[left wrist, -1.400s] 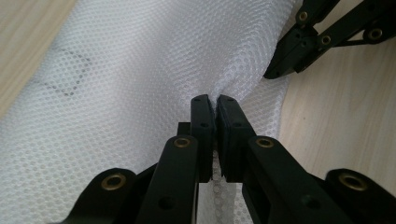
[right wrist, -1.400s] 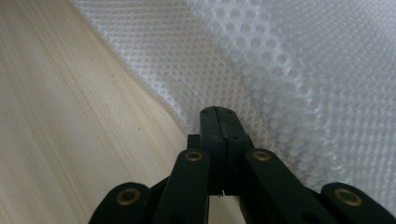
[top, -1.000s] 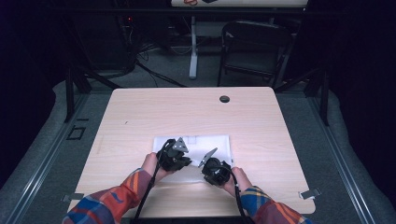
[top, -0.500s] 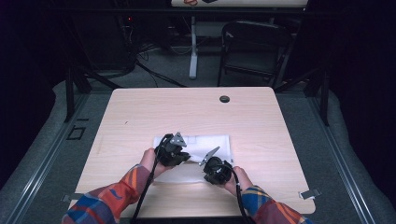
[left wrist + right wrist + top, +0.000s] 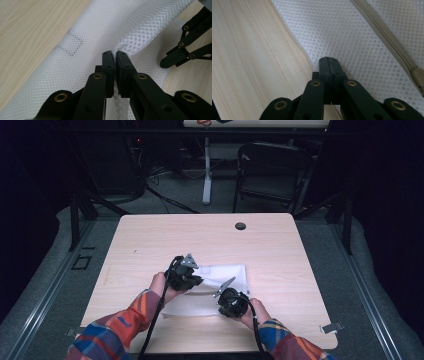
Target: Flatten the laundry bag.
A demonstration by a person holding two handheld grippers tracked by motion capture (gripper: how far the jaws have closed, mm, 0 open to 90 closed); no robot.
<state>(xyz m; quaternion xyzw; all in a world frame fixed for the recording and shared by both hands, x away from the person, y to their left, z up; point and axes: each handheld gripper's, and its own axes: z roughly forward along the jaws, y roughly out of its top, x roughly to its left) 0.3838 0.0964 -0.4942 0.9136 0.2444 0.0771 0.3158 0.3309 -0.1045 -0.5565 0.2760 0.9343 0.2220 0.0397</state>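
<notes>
A white mesh bag [image 5: 227, 272] lies flat on the near middle of the wooden table [image 5: 210, 240]. My left gripper [image 5: 196, 281] is over the bag's left part. In the left gripper view the left gripper [image 5: 113, 53] is shut on a raised fold of the mesh bag [image 5: 82, 57], and the right gripper [image 5: 166, 62] sits farther right at the bag's edge. My right gripper [image 5: 220, 295] is at the bag's near edge. In the right gripper view its jaws [image 5: 328, 59] are shut, tips resting on the flat mesh bag [image 5: 342, 32] just inside its edge.
A beige zipper [image 5: 387, 37] runs along the bag. A small grey square patch [image 5: 72, 44] marks the mesh. A dark grommet hole [image 5: 240, 226] sits near the table's far edge. A black chair [image 5: 272, 165] stands beyond the table.
My left gripper has shifted a little away from the person with the mesh fold pinched in it. The right gripper has stayed about where it was.
</notes>
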